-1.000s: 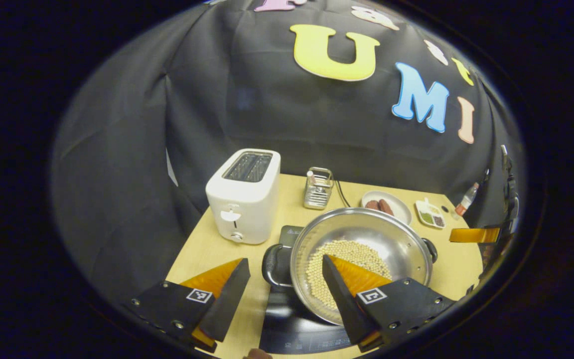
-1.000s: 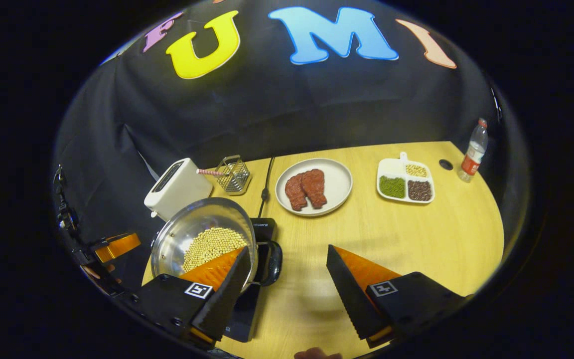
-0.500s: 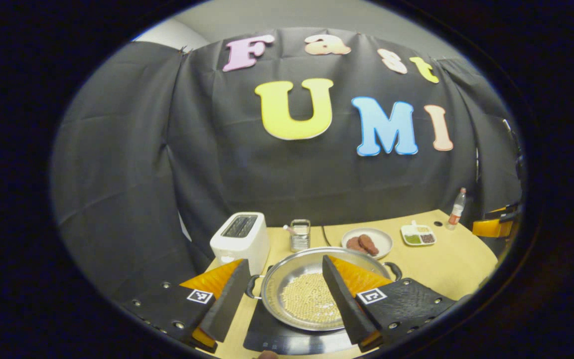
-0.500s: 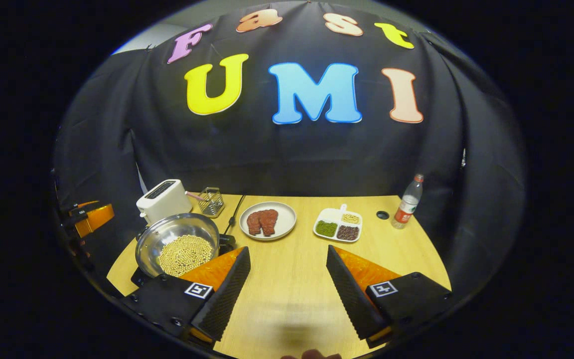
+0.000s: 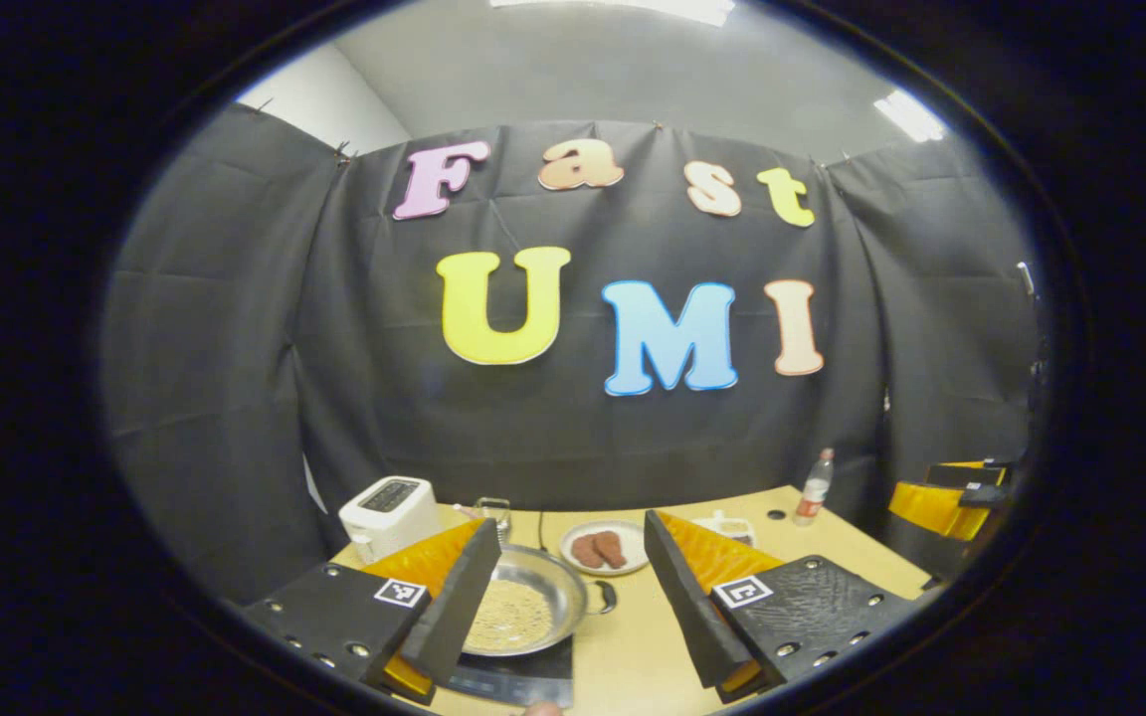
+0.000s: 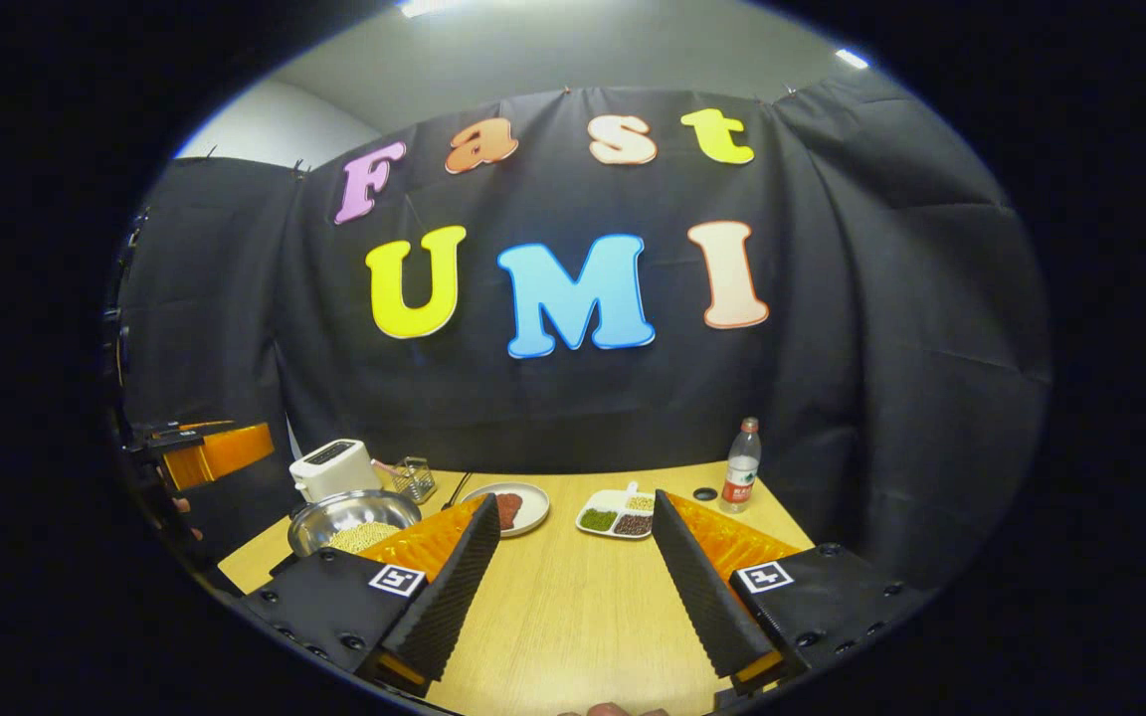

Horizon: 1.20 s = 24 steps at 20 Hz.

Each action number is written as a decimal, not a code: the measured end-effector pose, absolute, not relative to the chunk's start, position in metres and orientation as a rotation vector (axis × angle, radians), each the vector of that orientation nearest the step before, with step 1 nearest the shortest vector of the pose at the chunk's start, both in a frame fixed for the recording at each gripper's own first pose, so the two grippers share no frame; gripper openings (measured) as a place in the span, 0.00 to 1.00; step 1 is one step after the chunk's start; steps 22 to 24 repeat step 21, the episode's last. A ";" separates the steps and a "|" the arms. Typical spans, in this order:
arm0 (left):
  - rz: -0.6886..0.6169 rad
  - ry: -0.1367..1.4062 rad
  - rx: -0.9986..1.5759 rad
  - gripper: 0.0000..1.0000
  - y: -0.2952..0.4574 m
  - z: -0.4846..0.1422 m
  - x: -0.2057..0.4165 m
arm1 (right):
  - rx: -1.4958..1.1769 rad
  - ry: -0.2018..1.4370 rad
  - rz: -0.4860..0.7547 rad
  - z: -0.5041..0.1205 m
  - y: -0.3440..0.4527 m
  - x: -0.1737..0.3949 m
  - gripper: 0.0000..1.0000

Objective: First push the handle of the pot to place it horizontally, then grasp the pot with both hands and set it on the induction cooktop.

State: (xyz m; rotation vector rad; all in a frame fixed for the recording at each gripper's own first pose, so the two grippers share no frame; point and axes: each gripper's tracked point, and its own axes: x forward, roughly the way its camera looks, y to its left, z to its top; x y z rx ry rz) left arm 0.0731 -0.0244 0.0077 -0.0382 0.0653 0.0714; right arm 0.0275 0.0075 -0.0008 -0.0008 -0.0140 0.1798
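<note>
1. The pot (image 5: pixel 525 615) is a shallow, round vessel of shiny metal, upright, with a layer of pale yellow beans across its bottom.
2. A dark loop handle (image 5: pixel 609 597) sticks out sideways from its rim.
3. It sits on the induction cooktop (image 5: pixel 533 681), a flat black slab lying on the wooden table.

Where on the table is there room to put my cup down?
The bare wood of the table in front of the meat plate and bean tray is free. It's crowded around the pot and toaster.
</note>
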 end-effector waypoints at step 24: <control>0.087 0.022 -0.013 0.89 -0.088 0.003 -0.017 | 0.047 -0.029 0.082 -0.004 -0.070 -0.004 0.92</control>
